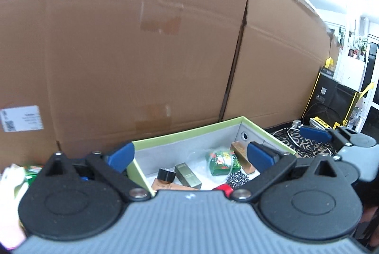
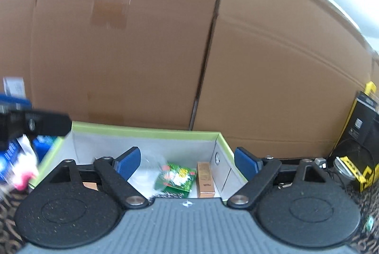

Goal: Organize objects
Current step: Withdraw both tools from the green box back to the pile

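A green-rimmed box (image 1: 189, 131) with a grey inside stands before both grippers; it also shows in the right wrist view (image 2: 146, 129). In it lie a green packet (image 1: 223, 160) (image 2: 176, 177), a tan carton (image 1: 242, 155) (image 2: 205, 179), an olive carton (image 1: 188, 175), a black-capped brown bottle (image 1: 167, 177), a red thing (image 1: 223, 188) and dark beads (image 1: 236, 178). My left gripper (image 1: 190, 156) is open and empty above the box. My right gripper (image 2: 187, 162) is open and empty above the box's right half.
Large cardboard boxes (image 1: 142, 40) (image 2: 165, 40) form a wall behind. A black and yellow device (image 1: 331, 97) (image 2: 362, 135) with cables stands at the right. Blue, pink and green items (image 2: 16, 163) (image 1: 30, 172) lie left of the box. The other gripper (image 1: 331, 137) shows at the right.
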